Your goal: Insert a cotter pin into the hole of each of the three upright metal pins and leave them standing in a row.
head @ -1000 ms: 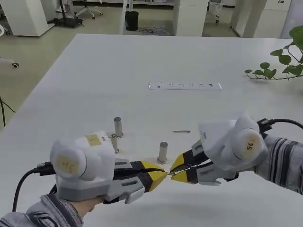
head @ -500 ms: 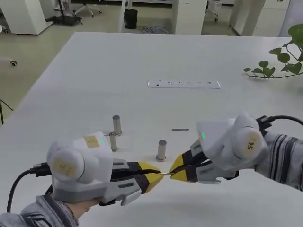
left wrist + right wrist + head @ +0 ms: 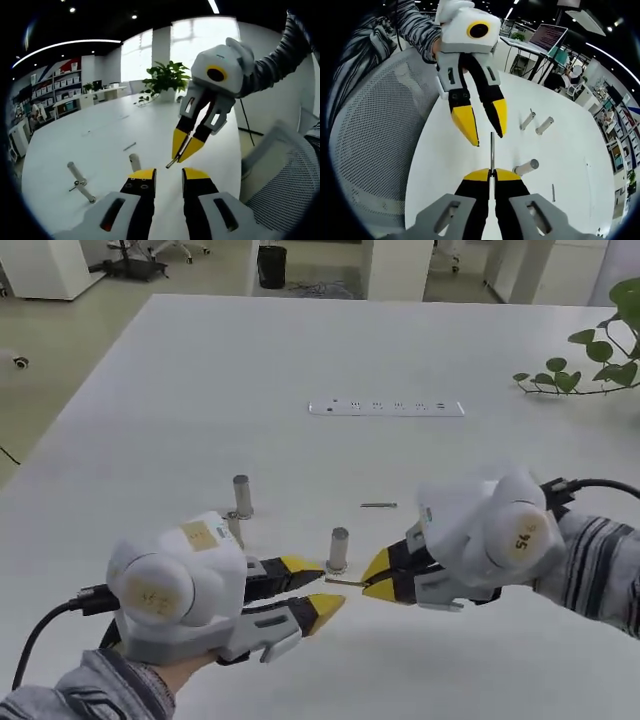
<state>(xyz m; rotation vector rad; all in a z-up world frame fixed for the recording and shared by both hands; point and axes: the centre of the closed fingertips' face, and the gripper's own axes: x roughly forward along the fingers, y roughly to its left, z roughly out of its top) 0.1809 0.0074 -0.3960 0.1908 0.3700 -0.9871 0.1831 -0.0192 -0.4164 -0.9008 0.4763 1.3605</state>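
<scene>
I have my right gripper clenched on a cotter pin, which pokes out level toward my left gripper. The left jaws are spread wide, and the pin's free end reaches the gap between their tips. Both hang over the white table, just in front of the nearest metal pin. The other two metal pins stand upright further left, and a spare cotter pin lies flat beyond

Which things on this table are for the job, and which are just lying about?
For the job: three upright metal pins; cotter pin pinched in the right gripper; spare cotter pin on the table; open left gripper.
Just lying about: power strip; leafy plant.
</scene>
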